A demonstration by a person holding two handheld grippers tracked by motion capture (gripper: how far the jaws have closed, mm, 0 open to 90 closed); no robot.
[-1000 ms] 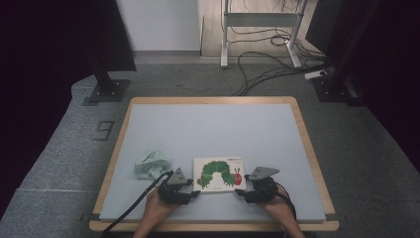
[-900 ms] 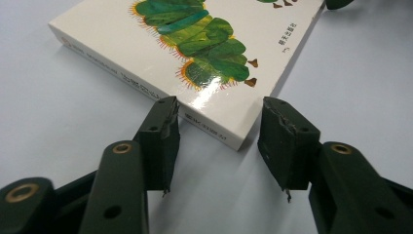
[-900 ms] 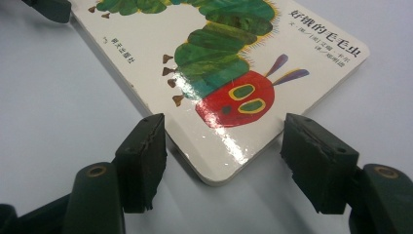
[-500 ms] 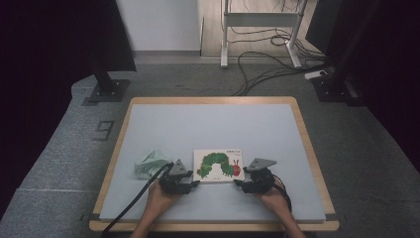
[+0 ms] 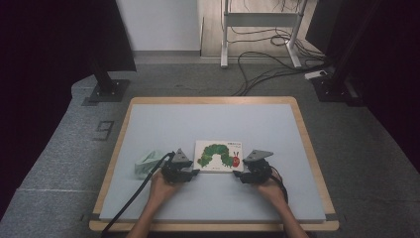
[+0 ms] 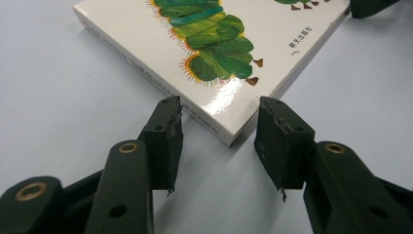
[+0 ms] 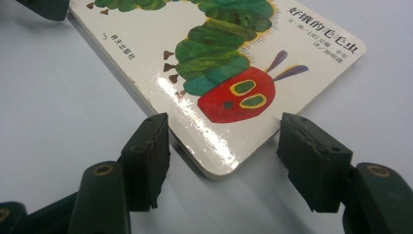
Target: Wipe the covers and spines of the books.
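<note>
Presently catalogued, with the picture book as landmark:

Picture book: laid flat on the table, toward its near side; a green caterpillar with a red head is printed on the white cover.

Left gripper: set at the book's near left corner. The jaws have just been closing, yet a gap remains; the corner lies between the tips and, in the left gripper view, neither pad is seen pressed against it. Nothing is gripped.

Right gripper: set at the book's near right corner. The jaws are parted wider than the corner; in the right gripper view the rounded corner sits between them, clear of both pads. Nothing is gripped.

Crumpled pale-green item: placed left of the book, beyond the left gripper; its nature cannot be made out.

Cut off: the book's far edge is lost at the frame top in both gripper views.

Hard to read: the small cover lettering.
</note>
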